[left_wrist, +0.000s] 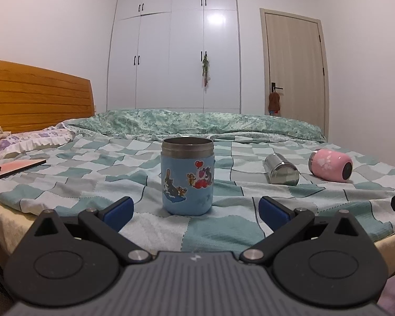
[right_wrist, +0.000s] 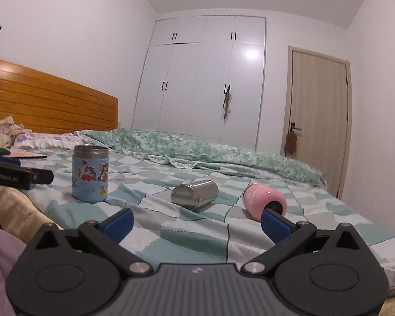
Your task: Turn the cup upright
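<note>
A blue cartoon cup point(left_wrist: 187, 176) stands upright on the checked bedspread point(left_wrist: 92, 173), mouth up, just ahead of my open, empty left gripper point(left_wrist: 194, 212). A steel cup point(left_wrist: 281, 169) and a pink cup point(left_wrist: 331, 166) lie on their sides to its right. In the right wrist view the blue cup point(right_wrist: 90, 173) stands at the left, the steel cup point(right_wrist: 194, 194) lies in the middle and the pink cup point(right_wrist: 264, 201) lies just beyond my right finger. My right gripper point(right_wrist: 196, 223) is open and empty, short of the steel cup.
A wooden headboard point(left_wrist: 36, 94) and pillow point(left_wrist: 31, 139) are at the left, with a flat pink-topped pad point(left_wrist: 18, 167) beside them. A rumpled green duvet point(left_wrist: 197, 123) lies along the far side. The left gripper's body point(right_wrist: 18, 175) shows at the right view's left edge.
</note>
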A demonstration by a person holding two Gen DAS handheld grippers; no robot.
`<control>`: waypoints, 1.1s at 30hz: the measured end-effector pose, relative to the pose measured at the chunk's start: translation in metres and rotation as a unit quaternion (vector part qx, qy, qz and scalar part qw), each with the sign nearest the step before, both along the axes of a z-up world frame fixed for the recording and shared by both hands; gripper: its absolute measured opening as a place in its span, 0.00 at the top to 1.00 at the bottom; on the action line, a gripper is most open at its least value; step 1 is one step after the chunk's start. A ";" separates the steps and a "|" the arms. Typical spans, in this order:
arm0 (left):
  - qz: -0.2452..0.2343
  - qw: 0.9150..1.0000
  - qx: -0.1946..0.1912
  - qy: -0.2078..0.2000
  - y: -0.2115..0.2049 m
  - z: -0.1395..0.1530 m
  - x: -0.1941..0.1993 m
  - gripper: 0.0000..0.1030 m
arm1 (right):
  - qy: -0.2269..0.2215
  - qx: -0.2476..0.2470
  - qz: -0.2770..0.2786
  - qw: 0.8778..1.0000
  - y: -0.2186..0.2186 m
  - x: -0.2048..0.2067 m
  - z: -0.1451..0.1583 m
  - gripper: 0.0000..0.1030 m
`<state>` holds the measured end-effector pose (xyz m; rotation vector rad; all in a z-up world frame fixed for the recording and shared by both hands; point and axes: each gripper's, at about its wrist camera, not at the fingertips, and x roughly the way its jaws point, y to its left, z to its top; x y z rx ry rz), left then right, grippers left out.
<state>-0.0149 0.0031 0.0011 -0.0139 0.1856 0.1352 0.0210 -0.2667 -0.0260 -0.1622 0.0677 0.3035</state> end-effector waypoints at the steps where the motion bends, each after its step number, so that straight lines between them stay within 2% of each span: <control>1: 0.000 1.000 0.000 0.000 0.000 0.000 0.000 0.00 | -0.005 -0.002 -0.001 1.000 0.001 -0.001 -0.001 0.00; 12: -0.011 1.000 0.014 -0.004 -0.007 -0.003 -0.002 0.00 | -0.017 0.001 -0.015 1.000 0.000 -0.005 -0.002 0.00; 33: -0.015 1.000 0.015 -0.007 -0.008 -0.003 -0.003 0.00 | -0.017 0.005 -0.019 1.000 0.000 -0.005 -0.004 0.00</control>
